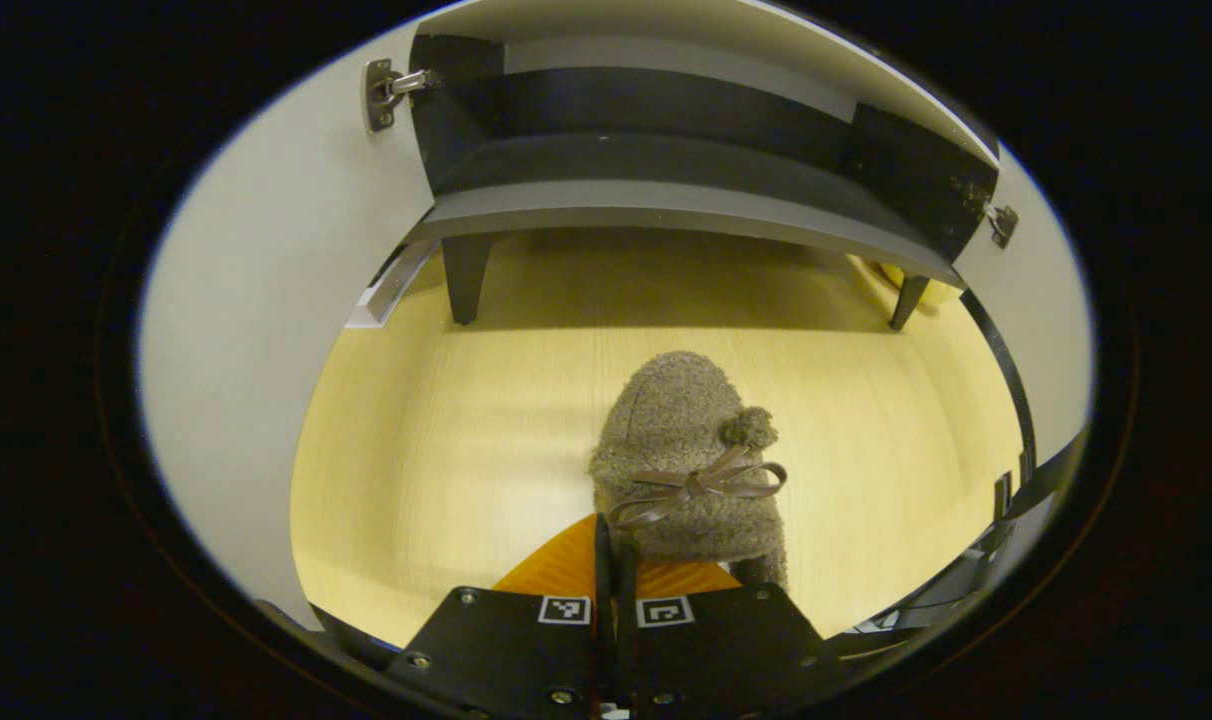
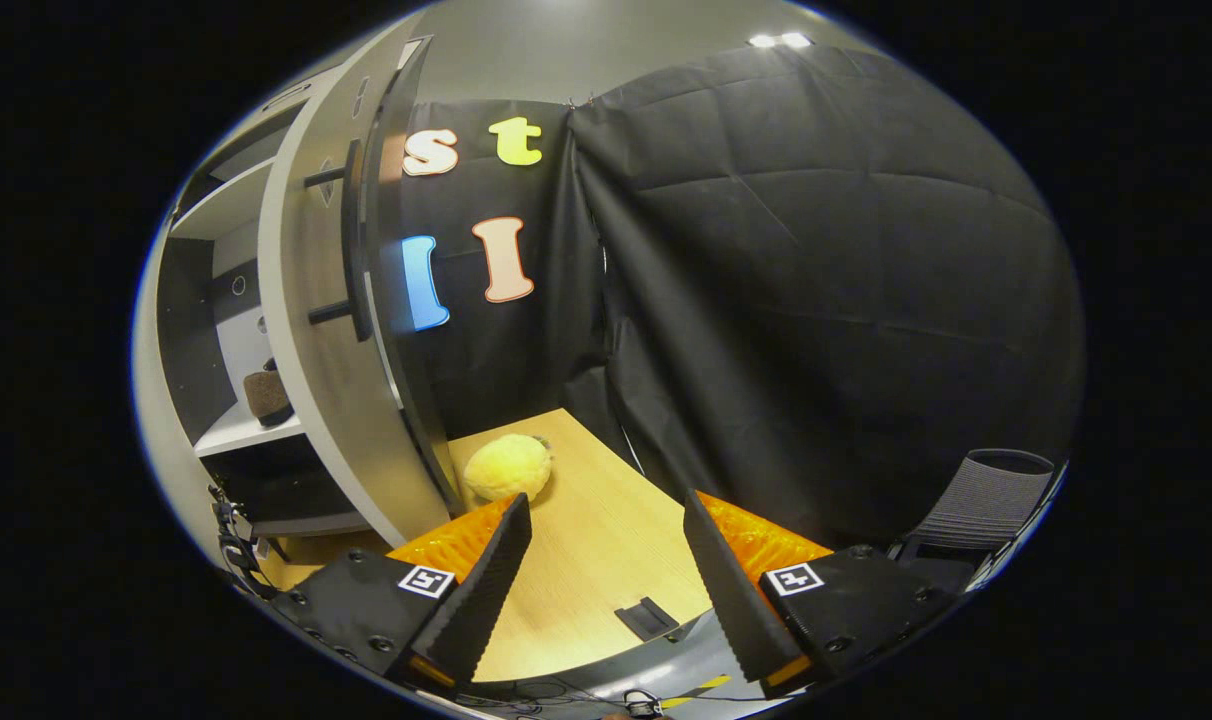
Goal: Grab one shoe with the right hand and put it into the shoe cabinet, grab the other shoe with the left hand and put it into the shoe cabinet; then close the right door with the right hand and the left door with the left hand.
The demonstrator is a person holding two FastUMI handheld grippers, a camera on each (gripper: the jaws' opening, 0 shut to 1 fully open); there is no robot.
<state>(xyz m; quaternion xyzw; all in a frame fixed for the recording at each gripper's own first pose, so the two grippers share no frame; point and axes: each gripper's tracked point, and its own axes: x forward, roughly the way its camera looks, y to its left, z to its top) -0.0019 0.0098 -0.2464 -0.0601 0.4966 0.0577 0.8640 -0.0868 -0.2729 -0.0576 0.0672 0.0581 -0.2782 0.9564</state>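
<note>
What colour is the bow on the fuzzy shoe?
Brown, on the grey-brown shoe; the bow shows best in the left gripper view.

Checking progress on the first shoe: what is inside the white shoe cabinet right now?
In the right gripper view, a brown fuzzy shoe sits on a shelf inside the white shoe cabinet; the open right door hides the remaining interior.

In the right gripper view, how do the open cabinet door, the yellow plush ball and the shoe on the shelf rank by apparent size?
1. Open cabinet door, clearly largest.
2. Yellow plush ball.
3. Shoe, partly hidden by the door and farther off, so its rank is unsure.
</note>
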